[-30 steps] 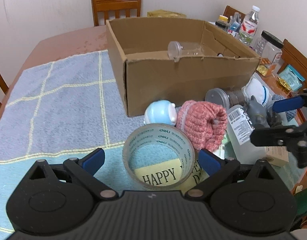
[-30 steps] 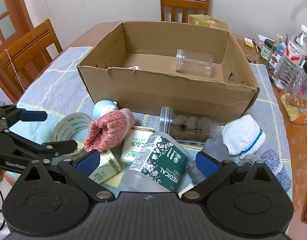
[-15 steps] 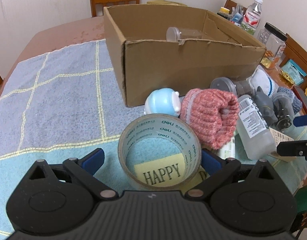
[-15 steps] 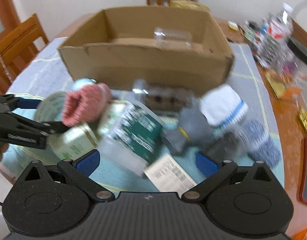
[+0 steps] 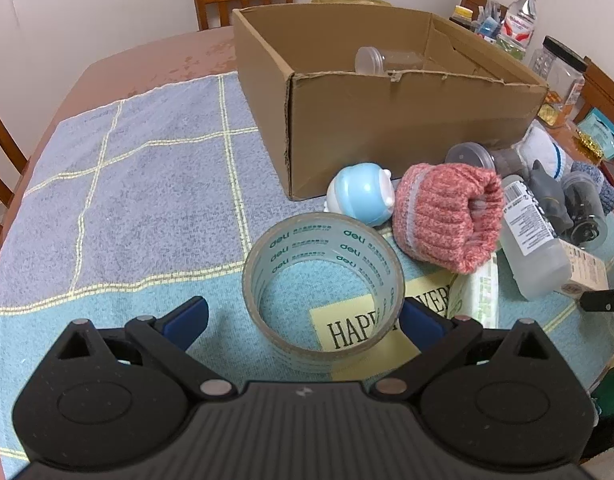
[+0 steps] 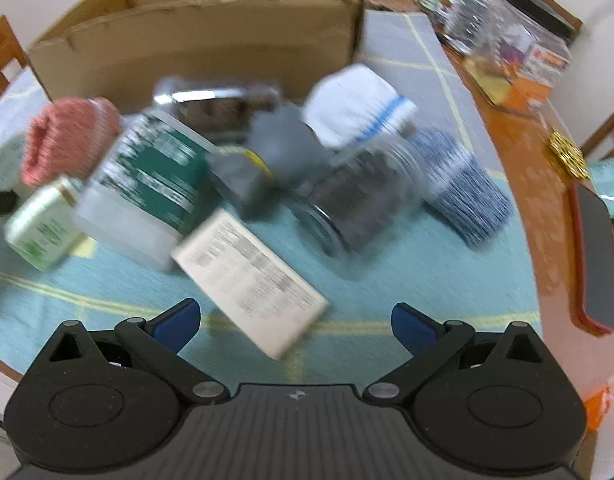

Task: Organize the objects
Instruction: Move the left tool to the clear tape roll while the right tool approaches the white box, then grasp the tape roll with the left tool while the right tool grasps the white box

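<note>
My left gripper [image 5: 303,316] is open, its blue pads on either side of a roll of clear tape [image 5: 323,286] standing on the checked cloth; whether they touch it I cannot tell. Behind the tape lie a blue-white toy [image 5: 361,194] and a pink knitted sock [image 5: 447,216], in front of the cardboard box [image 5: 387,120], which holds a clear jar [image 5: 381,60]. My right gripper [image 6: 295,324] is open and empty over a white leaflet [image 6: 251,280]. That view is blurred; it shows a green-labelled bottle [image 6: 147,184], a dark jar [image 6: 363,200] and a blue sock [image 6: 463,184].
A yellow "HAPPY" card [image 5: 371,328] lies under the tape. A white sock [image 6: 359,100] and a small green box [image 6: 43,228] sit in the pile. Bottles and jars [image 5: 519,20] stand at the table's far right. A red-edged phone [image 6: 595,264] lies on bare wood. Chairs surround the table.
My right gripper has swung right and down toward the leaflet and dark jar, blurring its view. My left gripper has stayed around the tape with a small shift. Both remain open.
</note>
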A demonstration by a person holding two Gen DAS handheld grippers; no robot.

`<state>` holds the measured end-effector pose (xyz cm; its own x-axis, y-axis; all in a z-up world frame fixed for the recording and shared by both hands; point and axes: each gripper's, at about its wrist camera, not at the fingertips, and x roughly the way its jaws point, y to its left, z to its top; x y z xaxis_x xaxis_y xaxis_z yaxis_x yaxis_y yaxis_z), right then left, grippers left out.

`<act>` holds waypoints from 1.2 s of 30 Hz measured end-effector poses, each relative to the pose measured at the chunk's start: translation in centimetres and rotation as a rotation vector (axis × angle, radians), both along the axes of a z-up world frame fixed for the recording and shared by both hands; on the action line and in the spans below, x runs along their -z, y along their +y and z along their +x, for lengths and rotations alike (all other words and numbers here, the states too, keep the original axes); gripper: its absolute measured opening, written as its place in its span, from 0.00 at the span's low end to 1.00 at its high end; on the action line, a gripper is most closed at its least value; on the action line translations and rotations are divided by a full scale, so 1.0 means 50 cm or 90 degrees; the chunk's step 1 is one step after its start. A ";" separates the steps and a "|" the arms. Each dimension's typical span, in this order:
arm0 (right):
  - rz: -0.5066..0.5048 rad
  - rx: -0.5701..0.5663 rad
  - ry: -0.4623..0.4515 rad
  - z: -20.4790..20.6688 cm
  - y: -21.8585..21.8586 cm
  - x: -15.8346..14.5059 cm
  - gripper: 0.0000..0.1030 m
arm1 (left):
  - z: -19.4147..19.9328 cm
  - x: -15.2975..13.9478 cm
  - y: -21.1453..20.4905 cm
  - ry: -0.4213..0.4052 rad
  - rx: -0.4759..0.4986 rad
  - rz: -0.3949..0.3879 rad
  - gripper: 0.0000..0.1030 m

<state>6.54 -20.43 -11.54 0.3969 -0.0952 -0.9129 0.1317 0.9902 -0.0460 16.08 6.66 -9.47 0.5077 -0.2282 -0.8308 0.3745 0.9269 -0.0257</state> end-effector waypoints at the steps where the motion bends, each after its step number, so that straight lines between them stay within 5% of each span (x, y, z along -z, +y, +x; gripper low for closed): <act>1: -0.004 0.006 0.001 -0.003 -0.007 0.004 1.00 | 0.001 0.000 -0.001 0.001 0.000 0.000 0.98; 10: -0.008 0.068 0.009 -0.020 -0.062 0.008 1.00 | 0.002 -0.001 -0.002 0.006 0.002 0.002 0.98; 24: 0.127 0.158 -0.037 0.060 -0.031 -0.003 1.00 | 0.011 0.003 -0.012 0.004 -0.003 0.004 0.98; 36: 0.033 0.134 -0.001 0.024 -0.038 0.021 1.00 | -0.001 0.010 -0.001 -0.009 0.028 0.009 0.98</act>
